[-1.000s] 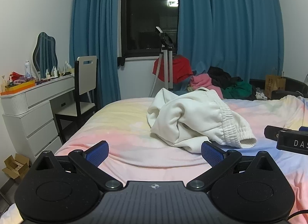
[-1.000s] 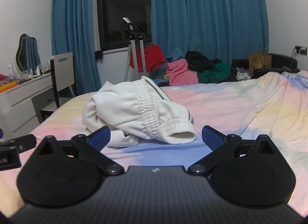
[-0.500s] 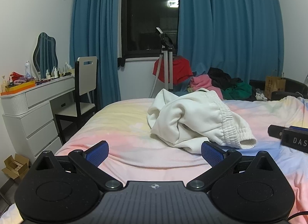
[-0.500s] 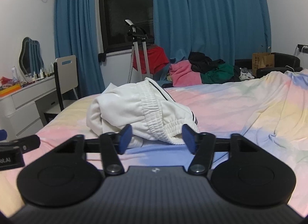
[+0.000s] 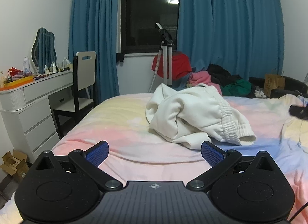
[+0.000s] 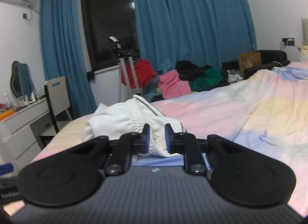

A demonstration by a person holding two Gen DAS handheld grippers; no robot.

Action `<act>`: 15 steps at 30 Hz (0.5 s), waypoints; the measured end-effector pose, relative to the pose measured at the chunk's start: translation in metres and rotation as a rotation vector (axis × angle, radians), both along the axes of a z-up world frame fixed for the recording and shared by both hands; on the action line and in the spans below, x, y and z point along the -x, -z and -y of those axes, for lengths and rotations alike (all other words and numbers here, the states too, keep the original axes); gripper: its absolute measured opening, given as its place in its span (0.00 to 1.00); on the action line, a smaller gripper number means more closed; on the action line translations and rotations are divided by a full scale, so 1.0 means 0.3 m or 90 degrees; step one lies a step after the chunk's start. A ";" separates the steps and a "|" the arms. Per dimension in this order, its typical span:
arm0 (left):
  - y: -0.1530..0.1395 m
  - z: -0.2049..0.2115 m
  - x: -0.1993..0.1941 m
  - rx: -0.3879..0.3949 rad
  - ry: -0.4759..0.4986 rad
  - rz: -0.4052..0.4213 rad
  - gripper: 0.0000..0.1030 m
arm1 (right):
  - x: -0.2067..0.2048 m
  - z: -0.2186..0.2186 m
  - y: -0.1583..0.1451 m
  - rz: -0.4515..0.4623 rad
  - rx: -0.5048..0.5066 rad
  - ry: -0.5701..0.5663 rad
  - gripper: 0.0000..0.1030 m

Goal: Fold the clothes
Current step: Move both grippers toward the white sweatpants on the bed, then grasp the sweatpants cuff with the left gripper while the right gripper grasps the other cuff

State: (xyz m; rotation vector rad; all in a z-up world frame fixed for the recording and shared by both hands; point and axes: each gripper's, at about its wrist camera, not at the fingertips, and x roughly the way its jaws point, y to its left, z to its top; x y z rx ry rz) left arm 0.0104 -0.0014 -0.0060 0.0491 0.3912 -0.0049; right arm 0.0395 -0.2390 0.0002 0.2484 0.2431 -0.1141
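No text can be read with any certainty. At the lower left edge of the right wrist view, a blurred black bar [image 6: 7, 195] carries pale lettering too smeared to make out. The brown paper bag [image 5: 274, 83] at the right of the left wrist view bears a dark, illegible print.

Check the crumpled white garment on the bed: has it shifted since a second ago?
No. In the left wrist view the crumpled white garment lies at the same spot before the tripod; only the right gripper has been closing on its elastic hem.
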 end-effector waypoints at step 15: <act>-0.031 0.475 -0.602 -0.086 0.066 -0.028 0.97 | -0.098 0.169 0.092 -0.069 -0.067 0.037 0.19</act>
